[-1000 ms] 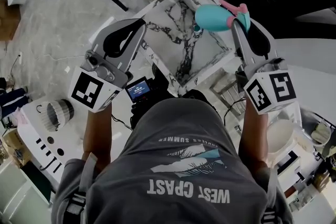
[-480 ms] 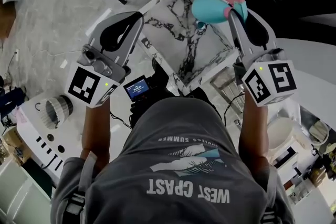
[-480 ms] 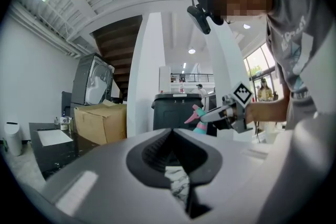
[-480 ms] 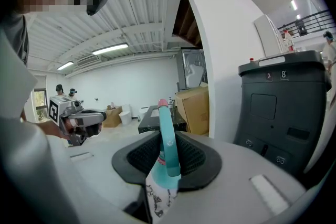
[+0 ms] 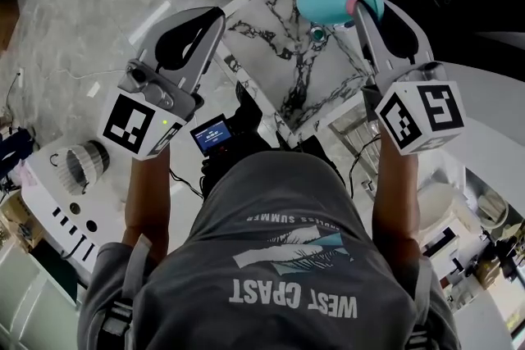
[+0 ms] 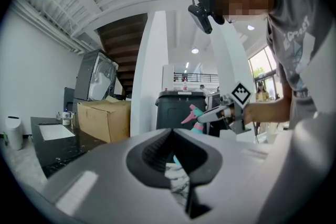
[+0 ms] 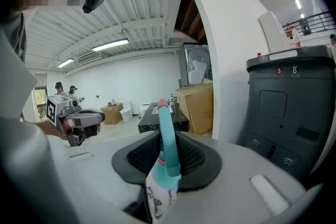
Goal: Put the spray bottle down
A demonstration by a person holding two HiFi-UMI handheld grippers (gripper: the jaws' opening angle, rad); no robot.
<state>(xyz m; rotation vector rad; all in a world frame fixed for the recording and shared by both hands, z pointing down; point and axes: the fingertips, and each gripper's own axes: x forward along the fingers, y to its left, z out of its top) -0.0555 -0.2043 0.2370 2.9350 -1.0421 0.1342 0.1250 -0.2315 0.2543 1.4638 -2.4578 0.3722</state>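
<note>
Left gripper (image 5: 215, 14), mid-left of frame: jaws together, nothing in them. Right gripper (image 5: 362, 11), upper right: clamped on the teal spray bottle (image 5: 325, 2), body sticking left, over the marble table (image 5: 275, 53).

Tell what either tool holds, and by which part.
Right tool grips the teal plastic spray bottle with pink trigger at its neck; left tool, jaws together, holds nothing.

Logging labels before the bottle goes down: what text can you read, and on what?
"WEST COAST": grey shirt, large print.
"SUMMER": same shirt, smaller line; the rest is unclear.
"8": lid of the dark bin.
Small screen: too small to read.
</note>
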